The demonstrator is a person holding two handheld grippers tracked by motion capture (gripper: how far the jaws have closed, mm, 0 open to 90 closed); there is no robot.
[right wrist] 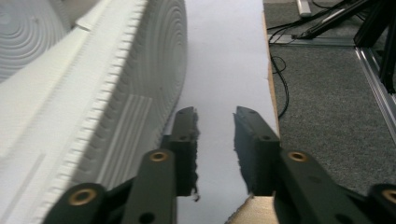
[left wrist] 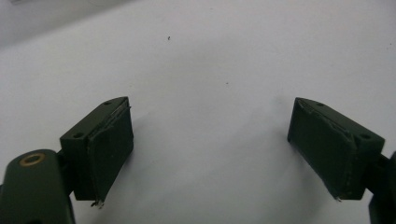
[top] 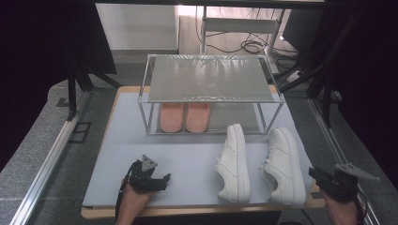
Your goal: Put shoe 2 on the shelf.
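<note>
1. The pair of white sneakers lies on its sides on the pale table top, soles turned toward the right, toes pointing away from the person. The right sneaker (top: 284,166) sits just to the left of the right gripper (top: 313,173); the left sneaker (top: 234,164) lies one place farther left, near its mate but not touching it.

2. In the right gripper view the ribbed sole of that nearer sneaker (right wrist: 93,107) runs close along the left side of the gripper's own jaws. The jaws stand a little apart with bare table between them and pinch nothing. I cannot tell whether the left jaw brushes the sole or just clears it.

3. The left gripper (top: 162,180) rests low over open table, well to the left of both sneakers. Its jaws are spread wide, and in the left gripper view there is bare white surface between the pads (left wrist: 109,149).

4. Ahead of both grippers stands a two-level metal shoe rack (top: 211,96). Its lower shelf already holds a pair of pink slippers (top: 184,117) on the left half, side by side. The right half of that shelf and the whole top shelf look free.

5. My reading: the job is putting shoes on the rack, and only the slippers are placed. Neither sneaker is gripped yet, so both are left to lift, turn upright and set on the rack.

6. The right gripper looks set to start with the sneaker beside it.
</note>
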